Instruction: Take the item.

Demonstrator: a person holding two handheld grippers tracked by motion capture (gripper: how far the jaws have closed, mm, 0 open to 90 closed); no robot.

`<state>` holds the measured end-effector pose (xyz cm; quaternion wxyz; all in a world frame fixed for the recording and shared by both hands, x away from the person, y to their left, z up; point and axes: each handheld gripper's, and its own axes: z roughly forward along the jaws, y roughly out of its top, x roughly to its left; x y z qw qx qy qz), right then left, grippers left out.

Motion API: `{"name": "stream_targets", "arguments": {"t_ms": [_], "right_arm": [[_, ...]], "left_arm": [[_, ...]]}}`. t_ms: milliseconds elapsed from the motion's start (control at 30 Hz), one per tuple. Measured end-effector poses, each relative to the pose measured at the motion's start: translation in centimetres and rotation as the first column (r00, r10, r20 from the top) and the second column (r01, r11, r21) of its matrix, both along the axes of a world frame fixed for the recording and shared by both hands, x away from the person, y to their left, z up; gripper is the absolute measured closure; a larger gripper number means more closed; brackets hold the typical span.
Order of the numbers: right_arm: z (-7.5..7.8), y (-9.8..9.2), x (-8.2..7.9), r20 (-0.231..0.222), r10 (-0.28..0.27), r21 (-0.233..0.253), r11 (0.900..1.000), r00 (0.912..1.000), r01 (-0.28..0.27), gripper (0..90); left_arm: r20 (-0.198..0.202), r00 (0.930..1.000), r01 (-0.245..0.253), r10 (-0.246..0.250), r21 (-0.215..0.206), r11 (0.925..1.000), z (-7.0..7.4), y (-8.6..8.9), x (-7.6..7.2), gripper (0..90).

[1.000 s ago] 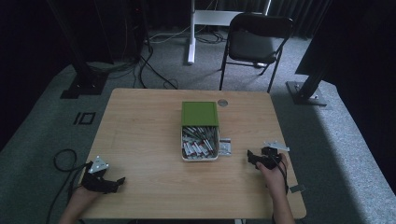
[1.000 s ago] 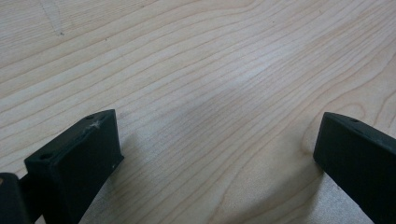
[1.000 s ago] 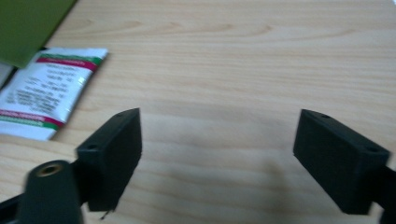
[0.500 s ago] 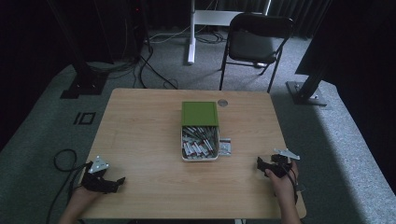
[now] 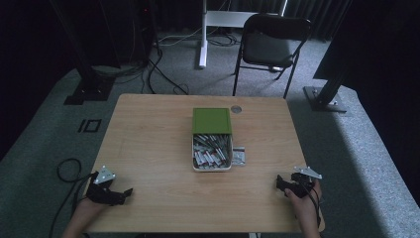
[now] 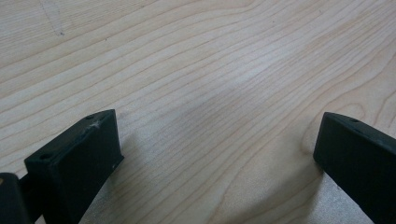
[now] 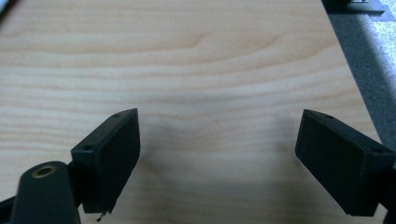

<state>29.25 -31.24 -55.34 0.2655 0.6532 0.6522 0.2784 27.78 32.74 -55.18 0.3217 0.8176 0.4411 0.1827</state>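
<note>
On the wooden table (image 5: pixel 148 139) stands a white box (image 5: pixel 212 153) full of several small packets, its green lid (image 5: pixel 212 120) lying just behind it. A small packet (image 5: pixel 239 156) lies right of the box. My left gripper (image 5: pixel 124 192) rests at the table's front left corner, open, with bare wood (image 6: pixel 219 116) between its jaws. At the front right edge, a hand holds my right gripper (image 5: pixel 280 183) low, open and holding nothing; its view looks along bare wood (image 7: pixel 215 116).
A round grommet (image 5: pixel 236 109) sits in the tabletop behind the lid. Beyond the table stand a black folding chair (image 5: pixel 270 47), a white desk leg (image 5: pixel 203 34) and black stand bases (image 5: pixel 324 96). A cable (image 5: pixel 67 171) loops on the carpet at left.
My right gripper has drawn back from beside the box toward the table's front right corner. The left gripper has stayed put.
</note>
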Motion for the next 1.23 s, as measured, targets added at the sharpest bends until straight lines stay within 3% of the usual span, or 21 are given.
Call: {"name": "stream_targets", "arguments": {"t_ms": [300,1233], "right_arm": [[-0.42,-0.28,-0.51,0.023,-0.021,0.002,1.000,0.9995,0.021,13.4],[-0.44,-0.24,-0.39,0.019,-0.009,0.004,1.000,0.9998,0.009,11.4]], "left_arm": [[0.001,1.0000,0.000,0.000,0.000,1.0000,-0.01,0.00,0.00,1.4],[0.001,1.0000,0.000,0.000,-0.001,1.0000,-0.01,0.01,0.00,1.4]]}}
